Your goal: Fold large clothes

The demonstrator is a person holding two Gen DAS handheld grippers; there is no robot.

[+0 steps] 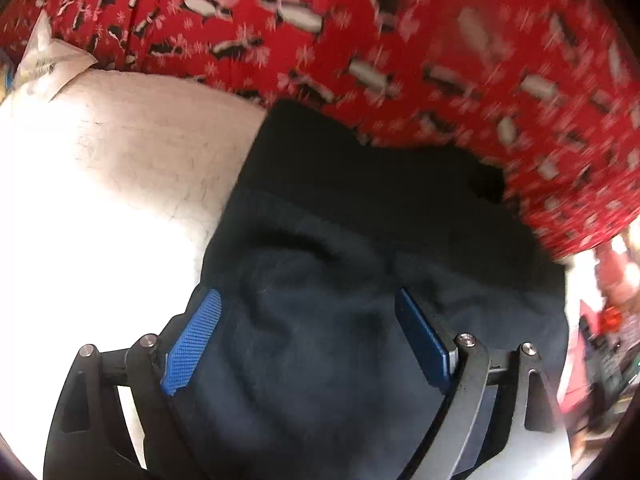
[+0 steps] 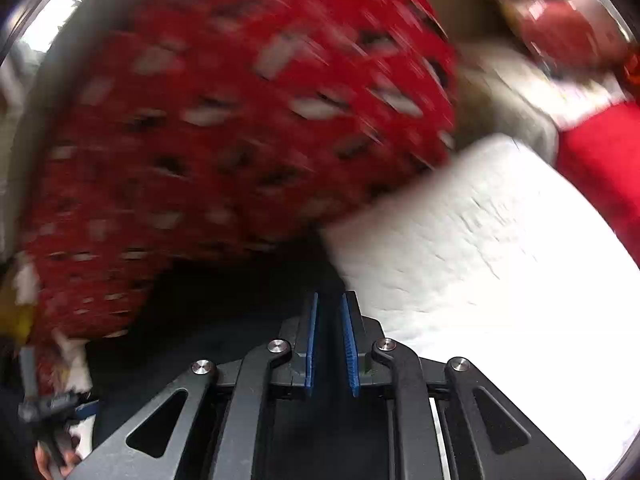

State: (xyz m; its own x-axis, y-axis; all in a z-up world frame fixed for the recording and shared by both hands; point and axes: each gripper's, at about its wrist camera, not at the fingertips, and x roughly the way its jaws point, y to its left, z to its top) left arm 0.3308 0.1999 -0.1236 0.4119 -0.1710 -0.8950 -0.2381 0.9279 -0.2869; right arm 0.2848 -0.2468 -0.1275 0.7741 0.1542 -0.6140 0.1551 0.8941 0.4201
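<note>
A dark navy garment (image 1: 360,260) lies bunched on a white textured surface (image 1: 100,200). My left gripper (image 1: 306,294) hangs over it with its blue pads (image 1: 196,340) spread wide, cloth below them but not pinched. In the right wrist view the same dark garment (image 2: 224,320) runs under my right gripper (image 2: 330,296) at its edge with the white surface (image 2: 480,260). The right pads (image 2: 350,344) stand nearly together, and dark cloth fills the narrow gap.
A red cloth with a black-and-white print (image 1: 360,40) lies behind the garment and looms blurred on the left (image 2: 240,120). A white packet (image 1: 48,60) sits at far left. Another red item (image 2: 600,168) lies at right. A hand (image 2: 60,460) shows bottom left.
</note>
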